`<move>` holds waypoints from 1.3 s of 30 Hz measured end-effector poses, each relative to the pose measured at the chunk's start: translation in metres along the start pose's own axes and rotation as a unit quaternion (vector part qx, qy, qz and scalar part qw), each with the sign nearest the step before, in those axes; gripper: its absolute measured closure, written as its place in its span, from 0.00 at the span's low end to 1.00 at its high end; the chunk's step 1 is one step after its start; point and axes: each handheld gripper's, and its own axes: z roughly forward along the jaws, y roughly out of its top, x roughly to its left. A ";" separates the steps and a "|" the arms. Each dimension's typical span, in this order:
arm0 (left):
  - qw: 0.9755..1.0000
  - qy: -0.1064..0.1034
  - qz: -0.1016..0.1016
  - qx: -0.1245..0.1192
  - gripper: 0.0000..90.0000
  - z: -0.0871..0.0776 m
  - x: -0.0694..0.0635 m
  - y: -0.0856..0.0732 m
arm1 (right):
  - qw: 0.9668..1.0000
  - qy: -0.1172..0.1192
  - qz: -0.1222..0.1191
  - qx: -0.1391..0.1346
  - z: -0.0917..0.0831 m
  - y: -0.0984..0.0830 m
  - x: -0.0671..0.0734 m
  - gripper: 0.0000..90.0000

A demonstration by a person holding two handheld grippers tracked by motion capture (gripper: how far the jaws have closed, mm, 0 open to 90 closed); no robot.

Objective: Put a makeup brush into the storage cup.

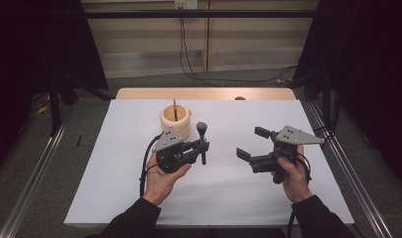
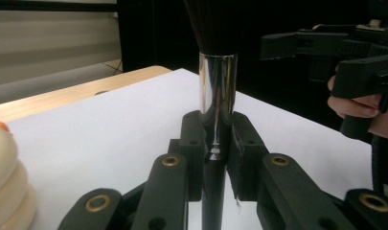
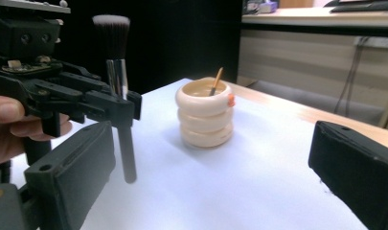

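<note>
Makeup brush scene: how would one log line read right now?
left gripper: shut on makeup brush, upright | right gripper: open, holding nothing | cup: holds thin stick

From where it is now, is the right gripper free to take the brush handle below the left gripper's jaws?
Probably yes. The right gripper is open and faces the brush, which the left gripper holds upright. The lower handle hangs free in the right gripper view, bare table between.

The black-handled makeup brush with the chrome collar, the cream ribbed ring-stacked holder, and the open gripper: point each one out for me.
Black-handled makeup brush (image 3: 116, 76): right gripper view, on its chrome collar.
Cream ribbed holder (image 3: 204, 120): right gripper view, on its middle ring.
Right gripper (image 1: 251, 143): high view, midway between its open fingertips.
</note>
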 end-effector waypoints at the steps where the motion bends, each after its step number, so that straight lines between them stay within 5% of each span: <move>1: 1.000 0.001 0.001 -0.001 0.87 -0.001 0.002 0.000 | 1.000 -0.003 -0.002 -0.003 -0.002 -0.001 0.000 0.02; 26: 0.998 0.055 -0.004 -0.020 0.87 -0.029 0.027 0.013 | 0.998 -0.064 0.025 0.002 -0.042 -0.031 -0.011 0.01; 39: 0.997 0.077 -0.001 -0.023 0.87 -0.044 0.043 0.021 | 0.997 -0.074 0.027 0.015 -0.062 -0.046 -0.007 0.03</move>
